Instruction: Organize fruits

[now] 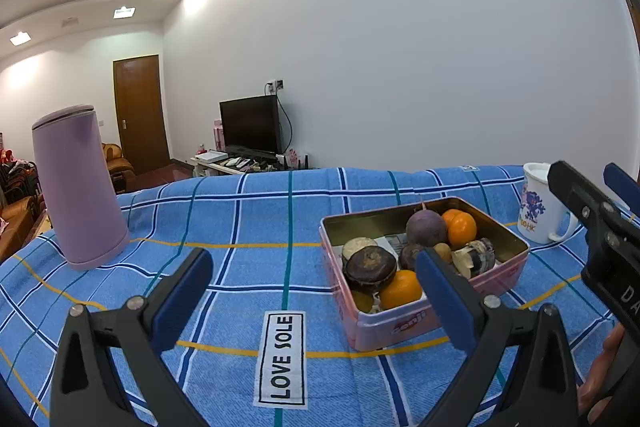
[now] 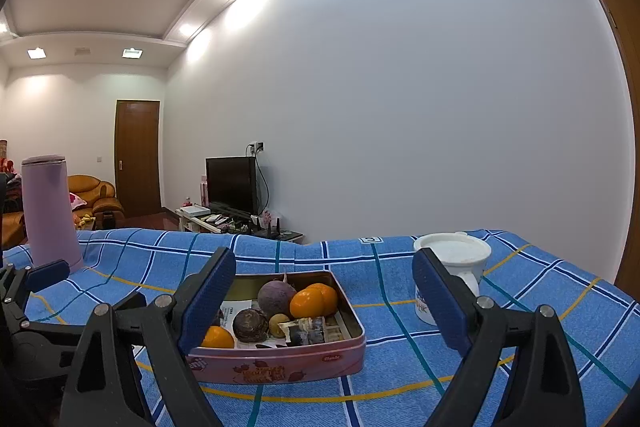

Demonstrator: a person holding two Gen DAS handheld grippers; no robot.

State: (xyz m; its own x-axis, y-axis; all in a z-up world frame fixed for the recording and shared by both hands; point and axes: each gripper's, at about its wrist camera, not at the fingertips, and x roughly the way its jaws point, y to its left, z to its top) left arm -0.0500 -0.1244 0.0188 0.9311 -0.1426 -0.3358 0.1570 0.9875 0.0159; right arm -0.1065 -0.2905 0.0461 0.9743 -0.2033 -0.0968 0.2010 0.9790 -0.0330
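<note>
Both grippers, left (image 1: 316, 301) and right (image 2: 324, 301), gape wide and empty before the tin (image 2: 356, 323); a careless reach could nudge the mug (image 2: 456, 267) just right of it.

Bright ceiling lights, wall glare, fisheye-bent edges

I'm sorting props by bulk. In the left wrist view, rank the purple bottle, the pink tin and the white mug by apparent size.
1. Purple bottle, tallest.
2. Pink tin, wide but low; it sits nearer the camera, so its order against the bottle is unsure.
3. White mug, smallest, farther back and partly hidden.
</note>
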